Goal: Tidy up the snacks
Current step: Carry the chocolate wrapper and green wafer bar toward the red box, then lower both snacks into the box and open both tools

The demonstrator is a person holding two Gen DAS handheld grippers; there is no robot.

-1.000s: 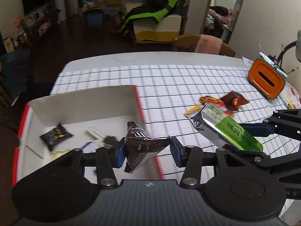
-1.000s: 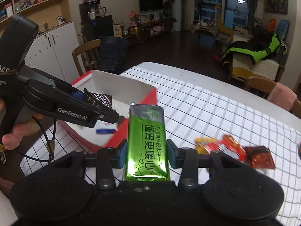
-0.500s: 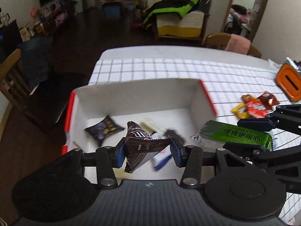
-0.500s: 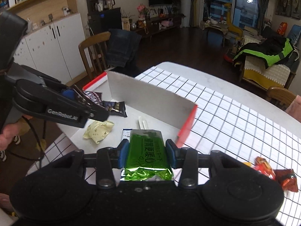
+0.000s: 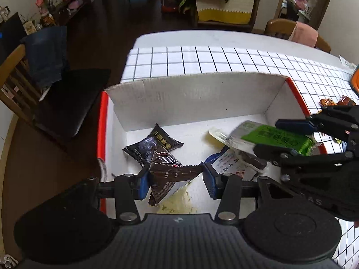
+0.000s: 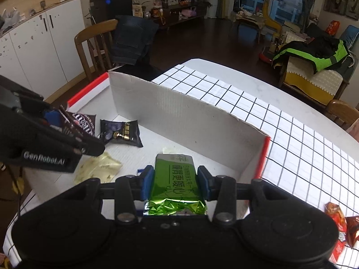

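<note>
My left gripper (image 5: 174, 179) is shut on a brown M&M's bag (image 5: 167, 174) and holds it over the near left of the white box (image 5: 195, 96). My right gripper (image 6: 175, 182) is shut on a green foil packet (image 6: 176, 183) and holds it over the box's right side; the packet also shows in the left wrist view (image 5: 276, 135). In the box lie a black snack bag (image 5: 153, 144), a pale yellow packet (image 6: 96, 167) and a white label packet (image 5: 231, 165).
The box has red rims (image 5: 102, 121) and stands on a grid-pattern tablecloth (image 5: 202, 60). Red and brown snack packets (image 6: 338, 222) lie on the cloth right of the box. An orange object (image 5: 354, 80) sits at the far right. Chairs (image 6: 94, 44) stand around the table.
Both grippers have moved left from the tablecloth to over the box, each still holding its packet. The green packet is now lower, inside the box's walls.
</note>
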